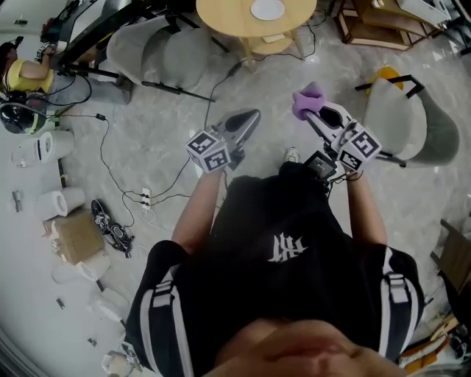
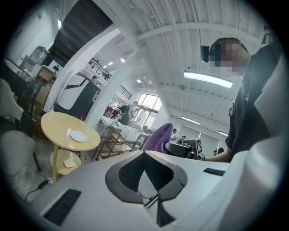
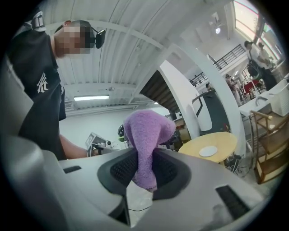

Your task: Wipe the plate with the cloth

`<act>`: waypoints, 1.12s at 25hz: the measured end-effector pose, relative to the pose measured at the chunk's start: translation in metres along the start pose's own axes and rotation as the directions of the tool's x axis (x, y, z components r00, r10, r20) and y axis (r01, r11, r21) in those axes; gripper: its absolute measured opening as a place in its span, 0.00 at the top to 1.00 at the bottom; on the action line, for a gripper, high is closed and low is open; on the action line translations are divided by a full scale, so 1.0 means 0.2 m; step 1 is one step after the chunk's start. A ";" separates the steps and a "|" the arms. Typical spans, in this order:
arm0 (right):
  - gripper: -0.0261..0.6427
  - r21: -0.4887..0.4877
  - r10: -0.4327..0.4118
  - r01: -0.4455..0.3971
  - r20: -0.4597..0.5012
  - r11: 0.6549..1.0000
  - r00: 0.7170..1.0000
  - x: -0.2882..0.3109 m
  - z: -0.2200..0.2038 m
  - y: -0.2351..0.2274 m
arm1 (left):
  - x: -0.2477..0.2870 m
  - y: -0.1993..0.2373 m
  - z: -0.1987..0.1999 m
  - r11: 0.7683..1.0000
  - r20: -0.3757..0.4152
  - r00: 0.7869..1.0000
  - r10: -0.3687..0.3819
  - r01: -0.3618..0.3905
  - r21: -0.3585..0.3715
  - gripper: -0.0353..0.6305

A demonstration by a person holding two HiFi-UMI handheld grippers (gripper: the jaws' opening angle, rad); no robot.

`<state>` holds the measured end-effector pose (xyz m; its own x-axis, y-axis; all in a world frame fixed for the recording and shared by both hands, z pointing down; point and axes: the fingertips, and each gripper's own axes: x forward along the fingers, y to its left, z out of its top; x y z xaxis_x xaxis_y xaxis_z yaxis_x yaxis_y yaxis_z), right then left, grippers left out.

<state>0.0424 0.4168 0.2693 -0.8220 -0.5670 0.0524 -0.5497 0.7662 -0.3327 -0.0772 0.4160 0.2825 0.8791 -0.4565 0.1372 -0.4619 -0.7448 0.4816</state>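
A white plate (image 1: 267,9) lies on the round wooden table (image 1: 221,18) at the top of the head view; it also shows as the plate (image 2: 78,136) and the plate (image 3: 208,151) in the two gripper views. My right gripper (image 1: 313,107) is shut on a purple cloth (image 1: 308,99), which bulges above the jaws as the cloth (image 3: 146,140). My left gripper (image 1: 250,120) is shut with nothing in it, jaws together at the gripper (image 2: 145,160). Both are held out in front of the person, well short of the table.
Grey chairs (image 1: 158,51) stand left of the table and another chair (image 1: 408,118) at the right. Cables, a power strip (image 1: 145,199), shoes (image 1: 110,228) and paper rolls (image 1: 55,143) lie on the floor at left. A wooden rack (image 1: 375,22) stands at top right.
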 end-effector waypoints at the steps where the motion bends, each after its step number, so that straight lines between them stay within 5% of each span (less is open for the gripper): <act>1: 0.83 0.000 0.004 -0.004 -0.005 1.000 1.000 -0.01 0.00 -0.04 | 0.03 0.02 0.01 1.000 -0.007 1.000 0.013 -0.013 0.009 0.93; 16: 0.83 0.003 0.007 -0.007 -0.020 1.000 1.000 0.02 0.04 -0.46 | 0.32 0.42 0.20 0.995 -0.014 0.996 0.092 -0.091 0.032 0.93; 22: 0.83 -0.045 -0.027 0.024 -0.052 0.999 0.998 0.20 0.21 -0.64 | 0.39 0.81 0.34 0.987 -0.060 0.985 0.160 -0.158 0.025 0.93; 28: 0.83 -0.125 -0.090 0.076 -0.111 0.989 0.990 0.54 0.36 -0.86 | 0.49 1.21 0.46 0.990 -0.155 0.979 0.133 -0.125 0.064 0.93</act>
<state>0.0590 0.2017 0.2652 -0.7807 -0.5966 0.1860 -0.6247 0.7528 -0.2075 -0.1131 0.1465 0.3331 0.8173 -0.4704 0.3329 -0.5744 -0.7118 0.4042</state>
